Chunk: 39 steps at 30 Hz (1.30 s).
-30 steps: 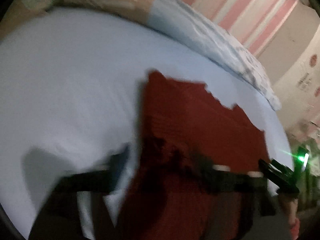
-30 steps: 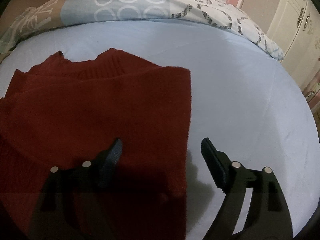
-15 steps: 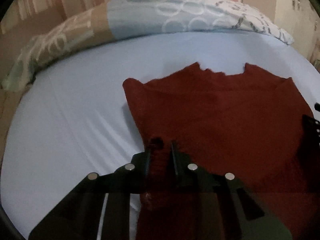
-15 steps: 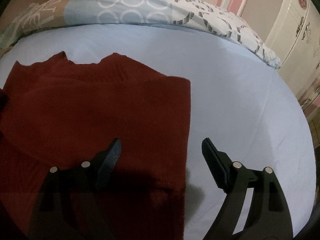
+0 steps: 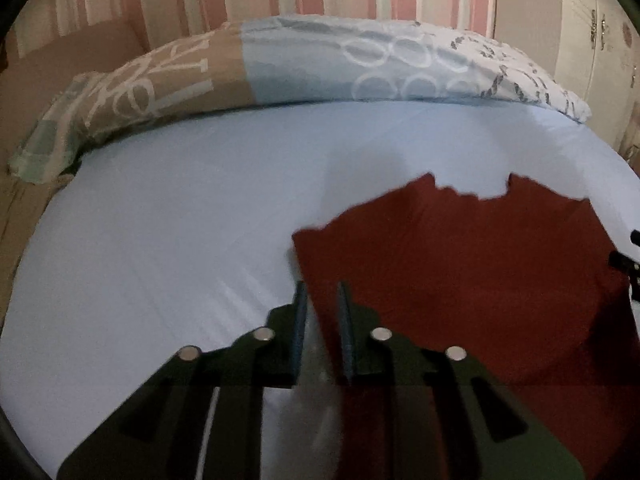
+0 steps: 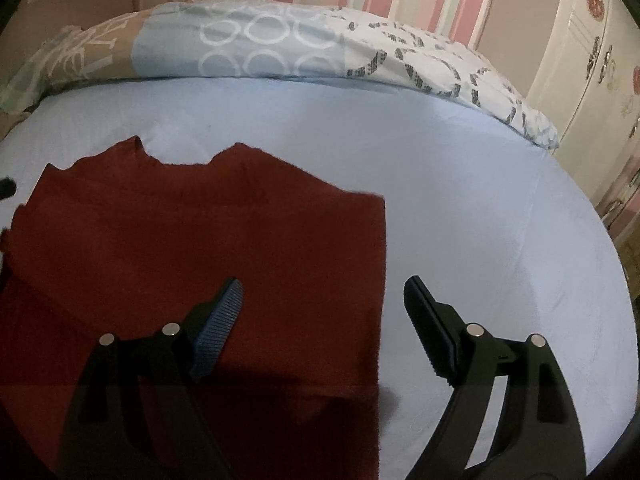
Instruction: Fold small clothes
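Observation:
A dark red knit garment (image 5: 460, 276) lies flat on the light blue bed sheet (image 5: 168, 240), folded into a rough rectangle, neckline toward the pillows. My left gripper (image 5: 322, 316) is at its left edge, jaws narrowly parted, with the garment's left edge between the fingers; no clear pinch shows. In the right wrist view the garment (image 6: 200, 240) fills the left half. My right gripper (image 6: 324, 312) is wide open and empty, straddling the garment's right edge: left finger (image 6: 224, 320) over the cloth, right finger (image 6: 424, 324) over bare sheet.
A long patterned pillow or rolled duvet (image 5: 320, 68) runs along the head of the bed against a pink striped wall. A white cabinet (image 6: 592, 92) stands to the right of the bed. Bare sheet (image 6: 460, 200) lies right of the garment.
My left gripper swung around to the garment's left edge, was shut on a fold of it, and now has its jaws slightly parted. The right gripper barely moved and stayed open.

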Each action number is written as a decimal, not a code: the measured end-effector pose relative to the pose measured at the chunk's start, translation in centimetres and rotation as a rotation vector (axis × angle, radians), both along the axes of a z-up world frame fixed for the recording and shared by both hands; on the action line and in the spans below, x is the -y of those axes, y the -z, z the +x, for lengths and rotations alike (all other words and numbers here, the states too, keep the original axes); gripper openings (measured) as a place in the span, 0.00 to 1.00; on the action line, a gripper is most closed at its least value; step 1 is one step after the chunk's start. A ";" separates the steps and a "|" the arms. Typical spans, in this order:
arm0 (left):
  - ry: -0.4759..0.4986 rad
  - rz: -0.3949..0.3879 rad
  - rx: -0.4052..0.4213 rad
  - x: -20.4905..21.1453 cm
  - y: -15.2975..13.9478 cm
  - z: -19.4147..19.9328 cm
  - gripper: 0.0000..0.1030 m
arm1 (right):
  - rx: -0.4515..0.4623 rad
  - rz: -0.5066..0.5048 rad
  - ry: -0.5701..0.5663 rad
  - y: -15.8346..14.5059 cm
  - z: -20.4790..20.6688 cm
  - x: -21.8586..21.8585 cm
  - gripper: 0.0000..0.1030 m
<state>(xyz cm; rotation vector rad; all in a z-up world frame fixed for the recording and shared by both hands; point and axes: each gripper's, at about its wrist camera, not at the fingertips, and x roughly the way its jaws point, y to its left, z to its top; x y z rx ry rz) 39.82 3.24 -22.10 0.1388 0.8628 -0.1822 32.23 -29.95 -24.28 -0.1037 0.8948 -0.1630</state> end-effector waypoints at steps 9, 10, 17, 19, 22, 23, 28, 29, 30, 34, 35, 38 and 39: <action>0.048 -0.066 -0.076 0.7 0.3 1.3 0.76 | -0.015 0.003 0.002 0.3 -0.1 -0.1 0.81; 0.069 -0.045 -0.083 1.7 0.7 1.4 0.75 | -0.014 0.010 0.007 0.3 0.0 0.0 0.82; 0.098 0.104 -0.052 4.6 2.1 0.5 0.14 | -0.013 0.006 0.010 0.4 -0.4 0.2 0.82; 0.106 0.142 0.014 5.3 0.9 -1.1 0.14 | -0.013 0.008 0.012 0.6 -0.4 0.3 0.81; 0.146 0.203 0.094 6.6 -0.1 -3.0 0.11 | -0.008 0.043 0.031 0.7 -0.3 0.8 0.81; 0.154 0.218 0.111 6.9 -0.2 -3.0 0.11 | -0.006 0.051 0.033 0.7 -0.2 0.8 0.81; 0.103 0.173 0.221 5.7 -3.5 -0.2 0.02 | 0.030 0.030 0.020 -0.3 -0.3 0.1 0.81; 0.095 0.165 0.226 5.3 -4.0 0.2 0.02 | 0.031 0.023 0.016 -0.4 -0.2 0.0 0.81; 0.087 0.169 0.225 4.9 -4.0 0.6 0.02 | 0.025 0.020 0.013 -0.3 0.0 -0.1 0.81; 0.080 0.177 0.107 3.4 -0.2 1.2 0.02 | 0.004 0.024 0.012 0.4 0.2 -0.3 0.81; 0.078 0.181 0.081 3.1 0.9 1.0 0.03 | -0.005 0.025 0.009 0.6 0.3 -0.4 0.81; 0.047 0.189 -0.011 2.2 4.5 1.4 0.05 | -0.041 0.018 0.002 1.4 0.5 -0.8 0.81; 0.043 0.156 -0.017 1.9 4.6 1.4 0.06 | -0.045 0.016 -0.001 1.4 0.5 -0.9 0.81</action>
